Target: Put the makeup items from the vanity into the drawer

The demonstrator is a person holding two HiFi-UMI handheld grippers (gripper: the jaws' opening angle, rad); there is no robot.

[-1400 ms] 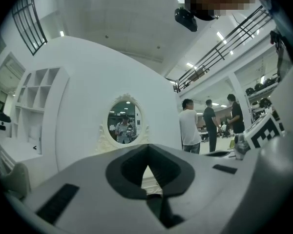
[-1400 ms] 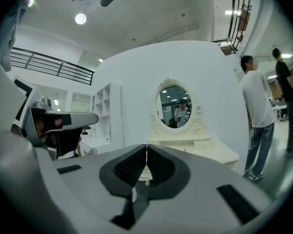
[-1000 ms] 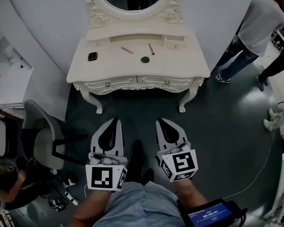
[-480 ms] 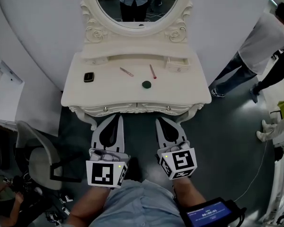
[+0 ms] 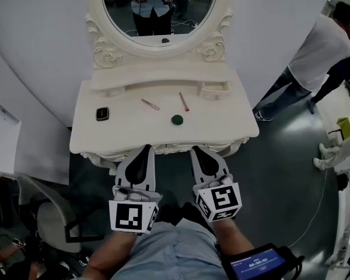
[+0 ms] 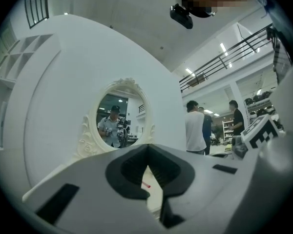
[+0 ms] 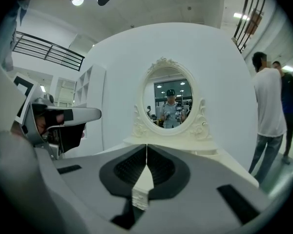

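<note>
Though the disc [image 5: 177,119] shows only overhead, left gripper [image 5: 144,147] and right gripper [image 5: 197,150] jaws meet.

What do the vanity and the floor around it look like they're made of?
Vanity: probably painted wood or moulded resin, cream with a soft satin look; the carved scrolls on its mirror frame suggest that. Floor: dark and smooth with a faint sheen, perhaps sealed concrete or vinyl.

Left hand-held gripper [image 6: 147,152], jaws together; mirror [image 6: 118,126] beyond
</note>
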